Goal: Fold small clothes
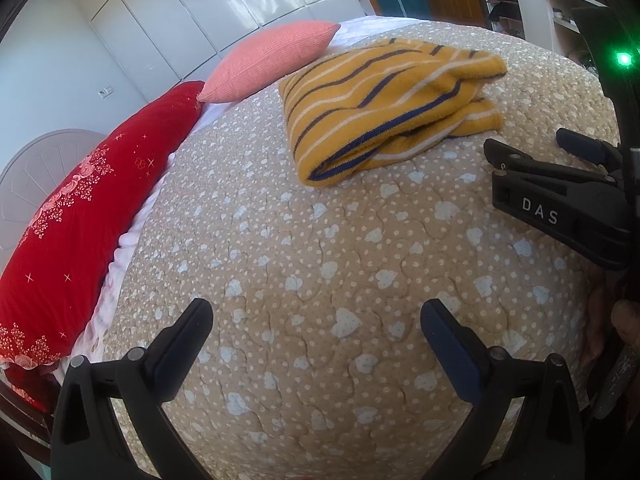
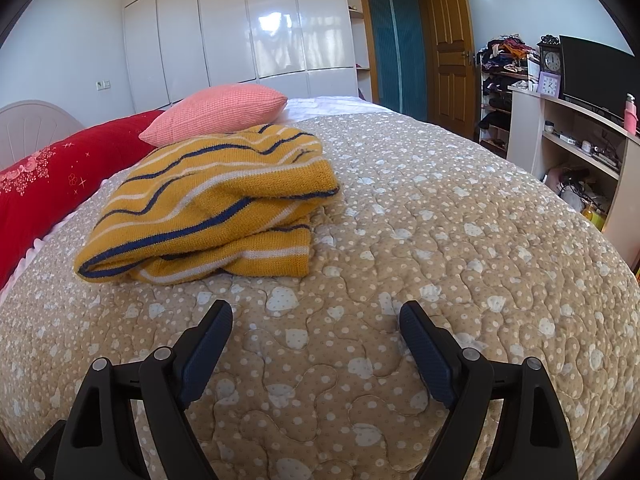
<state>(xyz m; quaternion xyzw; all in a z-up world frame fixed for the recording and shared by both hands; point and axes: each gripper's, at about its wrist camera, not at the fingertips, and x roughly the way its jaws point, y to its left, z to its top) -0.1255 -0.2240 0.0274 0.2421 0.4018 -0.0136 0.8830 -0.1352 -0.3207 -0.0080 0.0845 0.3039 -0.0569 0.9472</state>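
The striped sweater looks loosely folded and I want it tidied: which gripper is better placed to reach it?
Probably the right gripper: open, empty, nearer the yellow striped sweater. The left gripper sits farther back.

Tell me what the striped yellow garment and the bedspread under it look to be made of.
Striped garment: looks like soft knit, probably wool or acrylic yarn; ribbed stitch rows and a fuzzy matte surface show along the folded edges. Bedspread: seems to be quilted cotton-like fabric, matte, with wavy stitch lines puffing the printed beige cloth; the fibre cannot be told.
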